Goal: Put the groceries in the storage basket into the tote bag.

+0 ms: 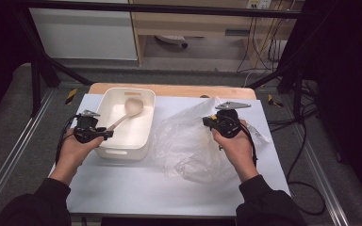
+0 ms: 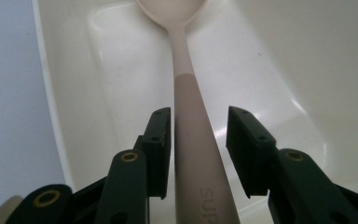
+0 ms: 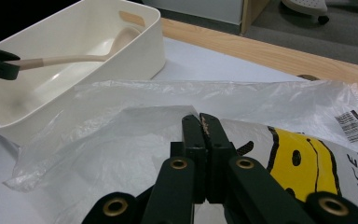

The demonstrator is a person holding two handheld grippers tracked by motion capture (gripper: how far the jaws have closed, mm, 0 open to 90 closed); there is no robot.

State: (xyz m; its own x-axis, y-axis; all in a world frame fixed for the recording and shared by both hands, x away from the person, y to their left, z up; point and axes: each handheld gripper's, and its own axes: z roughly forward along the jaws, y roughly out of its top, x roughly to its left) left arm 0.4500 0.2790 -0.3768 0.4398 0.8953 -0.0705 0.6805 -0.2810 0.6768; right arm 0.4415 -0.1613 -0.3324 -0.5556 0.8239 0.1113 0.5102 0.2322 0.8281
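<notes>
A pale spoon (image 1: 132, 107) lies in the white bin (image 1: 122, 153), its bowl at the far end and its handle slanting back toward my left gripper (image 1: 104, 134). In the left gripper view the handle (image 2: 191, 116) runs between the jaws of the left gripper (image 2: 198, 126). It lies against one pad, and a gap shows at the other. My right gripper (image 1: 209, 121) holds a raised fold of the clear plastic bag (image 1: 188, 146). In the right gripper view the right gripper (image 3: 200, 122) has its jaws pressed together on the bag's (image 3: 121, 140) thin film.
The bin stands at the back left of the white table sheet (image 1: 136, 188). The crumpled bag spreads over the middle and right, and a yellow printed pack (image 3: 307, 163) lies inside it. A wooden strip (image 1: 179, 89) borders the far edge.
</notes>
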